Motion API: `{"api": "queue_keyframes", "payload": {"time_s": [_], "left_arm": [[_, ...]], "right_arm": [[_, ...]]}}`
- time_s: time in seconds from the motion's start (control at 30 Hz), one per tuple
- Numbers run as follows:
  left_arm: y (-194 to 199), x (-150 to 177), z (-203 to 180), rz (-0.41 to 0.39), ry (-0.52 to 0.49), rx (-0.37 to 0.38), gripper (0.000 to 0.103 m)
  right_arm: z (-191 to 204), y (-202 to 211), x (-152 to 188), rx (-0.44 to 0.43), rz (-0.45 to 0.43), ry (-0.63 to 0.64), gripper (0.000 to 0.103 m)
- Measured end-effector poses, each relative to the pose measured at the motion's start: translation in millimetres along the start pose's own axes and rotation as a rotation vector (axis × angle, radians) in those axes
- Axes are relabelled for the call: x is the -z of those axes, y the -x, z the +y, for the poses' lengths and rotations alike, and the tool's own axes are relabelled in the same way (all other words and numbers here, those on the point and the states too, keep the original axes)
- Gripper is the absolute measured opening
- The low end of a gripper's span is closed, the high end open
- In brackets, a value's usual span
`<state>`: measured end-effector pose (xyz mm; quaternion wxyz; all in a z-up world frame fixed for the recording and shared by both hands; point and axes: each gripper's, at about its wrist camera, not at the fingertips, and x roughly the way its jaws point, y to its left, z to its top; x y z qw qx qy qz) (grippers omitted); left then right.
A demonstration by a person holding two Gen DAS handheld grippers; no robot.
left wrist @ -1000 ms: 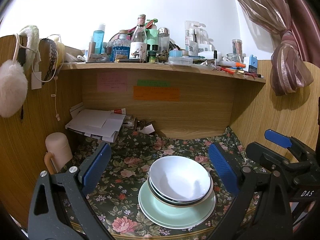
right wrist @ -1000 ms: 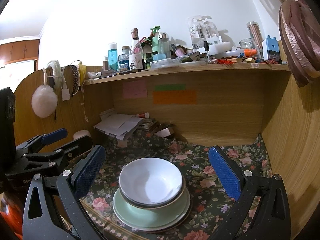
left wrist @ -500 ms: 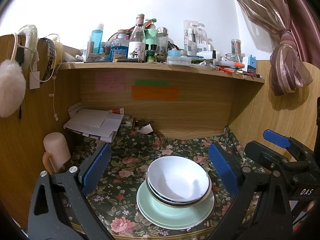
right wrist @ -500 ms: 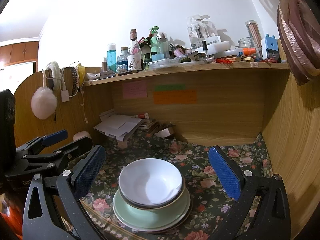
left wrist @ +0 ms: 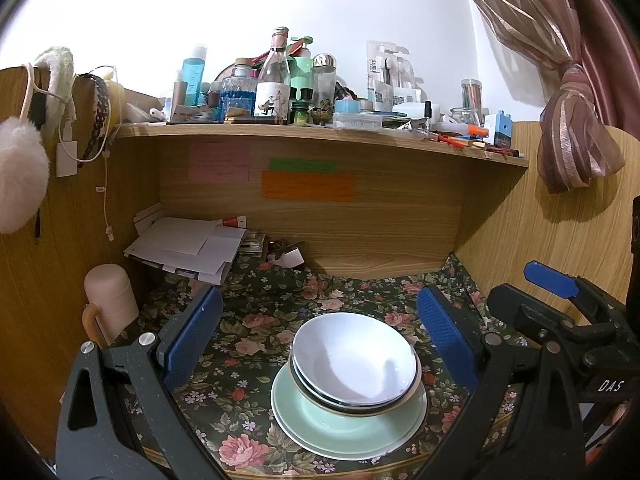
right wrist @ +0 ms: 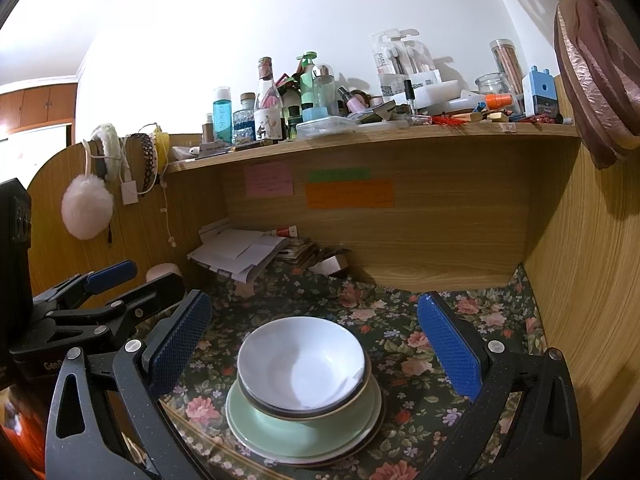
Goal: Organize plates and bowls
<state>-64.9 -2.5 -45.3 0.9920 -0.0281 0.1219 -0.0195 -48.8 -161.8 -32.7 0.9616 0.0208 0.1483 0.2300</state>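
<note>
The white bowls (left wrist: pixel 354 360) are sitting nested on the green plates (left wrist: pixel 348 424) near the front edge of the worktop (left wrist: pixel 256 320), stacked to save room. The left gripper (left wrist: pixel 320 340) and the right gripper (right wrist: pixel 314 344) are both hanging in front of the stack, jaws wide open and holding nothing. "DAS" is showing on the right gripper.

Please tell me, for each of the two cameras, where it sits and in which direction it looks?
Left wrist: sits on the left gripper, faces the desk alcove; its open fingers frame the bowls, right gripper at right edge.
Right wrist: sits on the right gripper, same direction; open fingers, left gripper at left edge.
Shared: bowls on green plate, floral cloth, cluttered shelf.
</note>
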Motion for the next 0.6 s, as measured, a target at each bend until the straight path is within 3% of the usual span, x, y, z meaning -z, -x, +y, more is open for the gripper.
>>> {"api": "queue_keyframes", "payload": {"time_s": [0.6], "left_arm": [[-5.2, 0.7, -3.7, 0.010, 0.009, -0.017, 0.099]], "right_arm": [[-1.5, -7.2, 1.1, 0.007, 0.014, -0.009, 0.103]]}}
